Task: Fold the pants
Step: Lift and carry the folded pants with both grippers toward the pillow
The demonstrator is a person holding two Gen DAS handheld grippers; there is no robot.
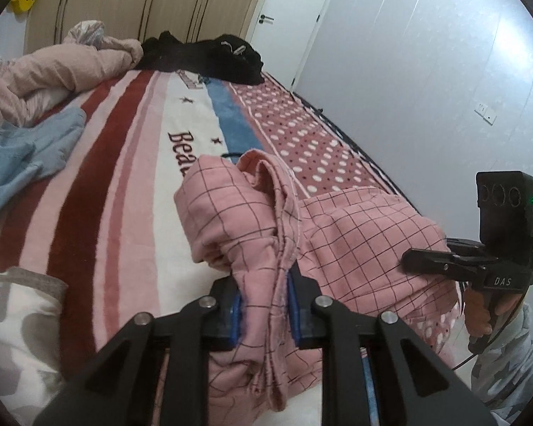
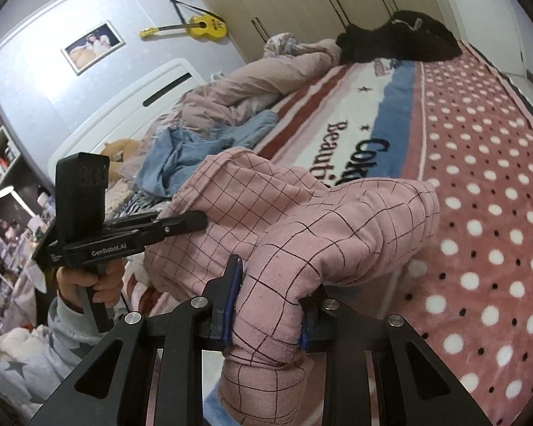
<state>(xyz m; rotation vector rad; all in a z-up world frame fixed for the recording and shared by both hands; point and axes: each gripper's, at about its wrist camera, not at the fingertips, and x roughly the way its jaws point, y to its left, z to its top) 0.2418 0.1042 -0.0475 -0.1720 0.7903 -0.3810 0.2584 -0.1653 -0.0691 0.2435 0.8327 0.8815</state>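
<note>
On the blanket (image 2: 479, 177): pink checked pants (image 2: 302, 220), bunched; your left gripper (image 1: 264, 305) and right gripper (image 2: 268, 305) each clamp a fold.

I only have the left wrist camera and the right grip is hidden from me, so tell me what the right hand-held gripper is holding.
Observer: The right hand-held gripper is shut on a thick roll of the pink checked pants, with a blue pad on either side of it.
Operator: Say what lies past the blue garment.
Observer: A white headboard stands beyond the blue garment.
Operator: Report the wall above it.
Observer: A framed photo hangs there.
</note>
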